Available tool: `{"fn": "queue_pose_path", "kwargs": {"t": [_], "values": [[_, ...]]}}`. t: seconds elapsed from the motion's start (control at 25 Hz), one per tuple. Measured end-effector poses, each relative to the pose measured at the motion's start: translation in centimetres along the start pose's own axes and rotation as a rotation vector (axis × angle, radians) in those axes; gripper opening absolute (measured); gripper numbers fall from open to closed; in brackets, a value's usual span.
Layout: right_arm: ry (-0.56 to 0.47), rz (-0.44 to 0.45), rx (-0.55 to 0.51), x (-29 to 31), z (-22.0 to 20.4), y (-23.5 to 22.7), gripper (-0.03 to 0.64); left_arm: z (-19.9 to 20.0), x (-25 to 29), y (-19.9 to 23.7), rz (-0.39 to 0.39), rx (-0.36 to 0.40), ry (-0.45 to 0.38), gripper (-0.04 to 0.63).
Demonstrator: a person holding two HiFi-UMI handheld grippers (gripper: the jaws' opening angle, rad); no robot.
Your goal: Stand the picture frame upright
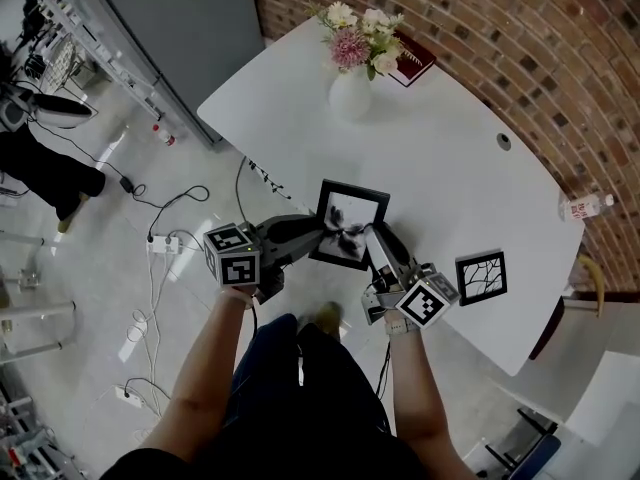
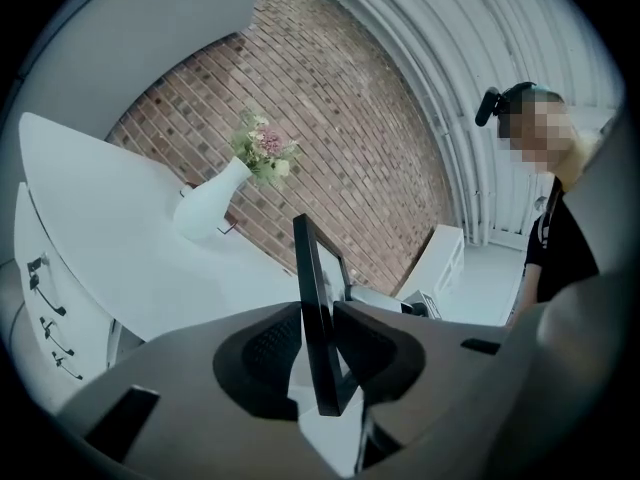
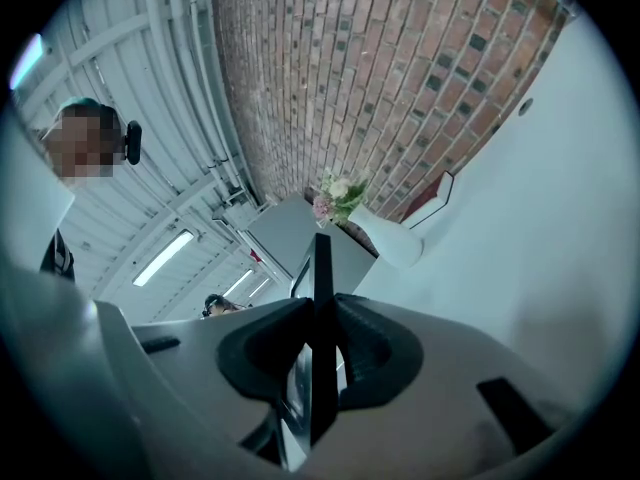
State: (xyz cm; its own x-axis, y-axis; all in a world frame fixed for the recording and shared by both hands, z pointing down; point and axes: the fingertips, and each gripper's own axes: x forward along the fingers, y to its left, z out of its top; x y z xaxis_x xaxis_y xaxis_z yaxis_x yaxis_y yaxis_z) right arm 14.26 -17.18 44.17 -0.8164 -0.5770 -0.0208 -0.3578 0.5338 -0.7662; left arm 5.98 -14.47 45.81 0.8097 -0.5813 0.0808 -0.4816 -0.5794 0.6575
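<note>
A black picture frame (image 1: 350, 223) with a black-and-white print is held over the near edge of the white table (image 1: 450, 158), between my two grippers. My left gripper (image 1: 325, 230) comes in from the left and is shut on the frame's left side. In the left gripper view, the frame (image 2: 312, 298) runs edge-on and a little tilted between the pads of that gripper (image 2: 318, 343). My right gripper (image 1: 372, 236) grips the lower right side. In the right gripper view, the frame's edge (image 3: 322, 278) stands pinched between the dark pads of that gripper (image 3: 322, 353).
A second small black frame (image 1: 481, 276) lies flat on the table at the right. A white vase of flowers (image 1: 350, 93) and a red book (image 1: 412, 63) stand at the far end, and a bottle (image 1: 585, 206) is by the brick wall. Cables (image 1: 160, 238) lie on the floor at the left.
</note>
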Motion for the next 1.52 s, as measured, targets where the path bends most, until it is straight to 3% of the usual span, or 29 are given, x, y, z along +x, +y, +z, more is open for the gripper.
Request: {"fn": "queue_pose_path", "kwargs": {"t": [0.24, 0.52, 0.88, 1.08, 1.52], "values": [[0.028, 0.002, -0.045, 0.4, 0.4, -1.1, 0.089, 0.5, 1.0, 1.0, -0.003, 0.040, 0.078, 0.100], [0.075, -0.024, -0.152, 3.0, 1.4, -1.4, 0.089, 2.5, 1.9, 3.3, -0.003, 0.138, 0.184, 0.100], [0.121, -0.064, -0.271, 9.6, 2.6, -2.8, 0.089, 6.5, 2.2, 9.2, 0.015, 0.227, 0.265, 0.101], [0.159, -0.088, -0.341, 13.2, 2.6, -4.0, 0.089, 7.8, 2.3, 12.9, 0.046, 0.306, 0.364, 0.103], [0.125, -0.142, -0.379, 17.9, 3.0, -7.9, 0.087, 10.5, 4.6, 19.4, 0.054, 0.446, 0.433, 0.104]]}}
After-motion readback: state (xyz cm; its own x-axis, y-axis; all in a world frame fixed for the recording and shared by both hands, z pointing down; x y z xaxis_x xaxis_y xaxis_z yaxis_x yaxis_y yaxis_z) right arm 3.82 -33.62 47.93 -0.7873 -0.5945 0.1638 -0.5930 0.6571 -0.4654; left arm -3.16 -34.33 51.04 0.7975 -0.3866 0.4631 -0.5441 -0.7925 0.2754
